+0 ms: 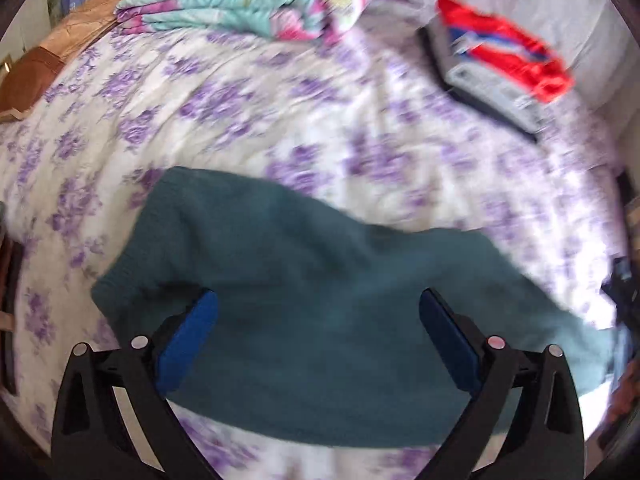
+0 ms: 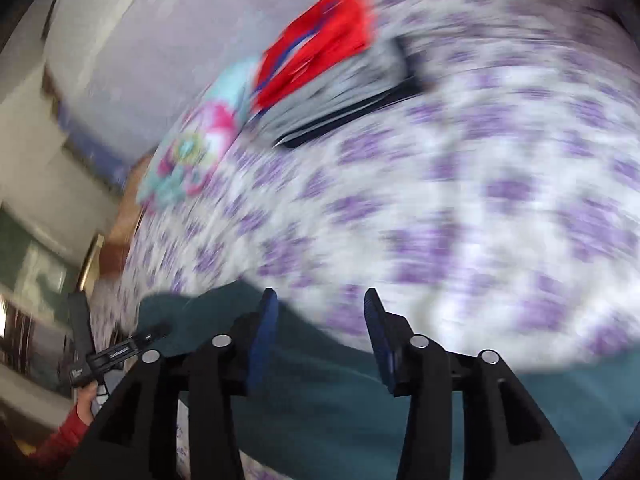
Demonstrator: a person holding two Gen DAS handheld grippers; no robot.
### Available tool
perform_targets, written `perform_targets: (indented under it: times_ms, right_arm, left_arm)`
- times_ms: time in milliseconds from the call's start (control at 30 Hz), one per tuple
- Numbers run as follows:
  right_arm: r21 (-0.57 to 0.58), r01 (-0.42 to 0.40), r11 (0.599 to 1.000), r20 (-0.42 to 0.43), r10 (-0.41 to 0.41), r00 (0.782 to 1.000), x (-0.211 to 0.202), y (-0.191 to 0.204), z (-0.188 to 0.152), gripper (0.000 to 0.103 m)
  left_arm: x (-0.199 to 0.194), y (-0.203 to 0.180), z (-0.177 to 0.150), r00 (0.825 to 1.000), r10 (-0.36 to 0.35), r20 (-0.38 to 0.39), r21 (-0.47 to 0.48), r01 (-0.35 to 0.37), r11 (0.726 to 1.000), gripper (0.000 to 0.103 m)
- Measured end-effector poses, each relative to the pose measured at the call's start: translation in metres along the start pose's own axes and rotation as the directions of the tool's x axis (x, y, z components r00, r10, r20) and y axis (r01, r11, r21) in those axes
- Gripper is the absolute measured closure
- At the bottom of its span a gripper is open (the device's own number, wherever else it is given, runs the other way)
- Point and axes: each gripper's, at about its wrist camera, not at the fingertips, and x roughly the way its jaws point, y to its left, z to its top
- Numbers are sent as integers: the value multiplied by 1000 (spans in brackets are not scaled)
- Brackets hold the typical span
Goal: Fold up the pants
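Observation:
Dark teal pants lie folded on a bed with a white sheet with purple flowers. My left gripper is wide open above the pants, holding nothing. In the right wrist view, which is blurred, the pants lie under my right gripper. Its blue-padded fingers stand apart with nothing between them. The left gripper, held in a hand, shows at the lower left of that view.
A folded floral quilt lies at the far edge of the bed. A stack of folded clothes with a red garment on top sits at the far right; it also shows in the right wrist view. A wooden headboard is at left.

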Motion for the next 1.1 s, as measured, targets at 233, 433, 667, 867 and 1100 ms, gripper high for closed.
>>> perform_targets:
  times_ms: [233, 433, 667, 867, 1100]
  right_arm:
    - [591, 116, 798, 140, -243, 960, -136, -173, -98, 55]
    - [734, -24, 679, 216, -199, 956, -134, -225, -123, 55]
    - [740, -36, 671, 242, -216, 946, -111, -237, -108, 66]
    - [709, 8, 705, 251, -263, 932, -118, -227, -97, 99]
    - [325, 27, 945, 246, -112, 963, -87, -99, -23, 99]
  left_arm:
    - [3, -22, -23, 995, -79, -55, 21, 80, 997, 5]
    - [18, -32, -30, 985, -108, -135, 1, 109, 994, 5]
    - [11, -37, -38, 984, -103, -148, 18, 107, 994, 5]
    - [2, -20, -42, 986, -111, -121, -46, 106, 993, 5]
    - [-16, -7, -44, 991, -110, -79, -43, 107, 993, 5]
